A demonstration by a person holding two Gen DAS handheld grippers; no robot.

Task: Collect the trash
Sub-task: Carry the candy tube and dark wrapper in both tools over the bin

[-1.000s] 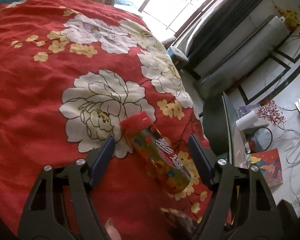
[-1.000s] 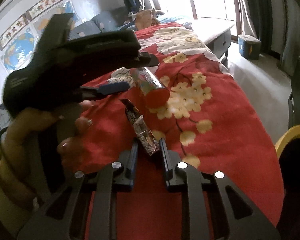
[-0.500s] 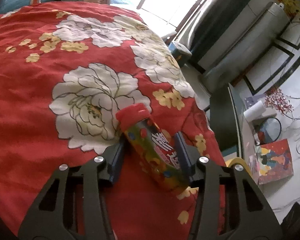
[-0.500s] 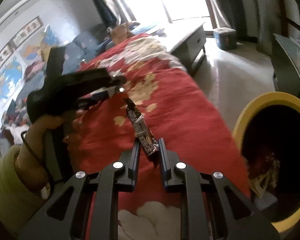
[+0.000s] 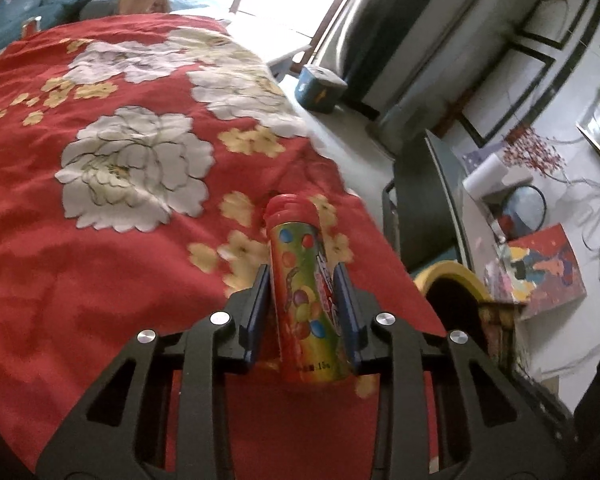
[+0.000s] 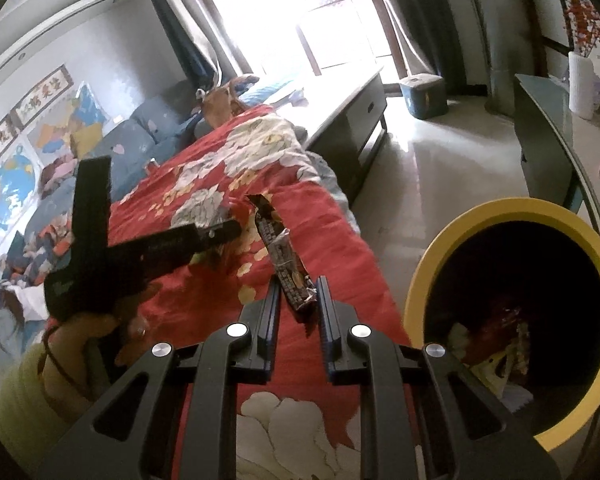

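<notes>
A candy tube (image 5: 304, 300) with a red cap and a colourful label stands out between the blue pads of my left gripper (image 5: 301, 268). Its jaws are closing, and the pads press the tube's sides, holding it off the red flowered quilt (image 5: 100, 240). My right gripper (image 6: 299, 282) is shut on the lower end of a dark snack wrapper (image 6: 278, 248), which sticks up and forward over the quilt's edge. A yellow-rimmed bin (image 6: 428, 264) with trash inside stands just to the right of it. In the right wrist view the left gripper (image 6: 220, 232) is at the left, held by a hand (image 6: 100, 328).
The bin's rim (image 5: 444, 272) also shows past the bed's corner in the left wrist view. A dark glass-topped table (image 6: 548, 120) with a paper roll stands behind the bin. A low cabinet (image 6: 352, 120) and a blue box (image 6: 424, 94) are by the window.
The left jaws closed on the candy tube, lifted it off the quilt and carried it toward the bed's corner. The right gripper swung right with the wrapper, bringing the bin close.
</notes>
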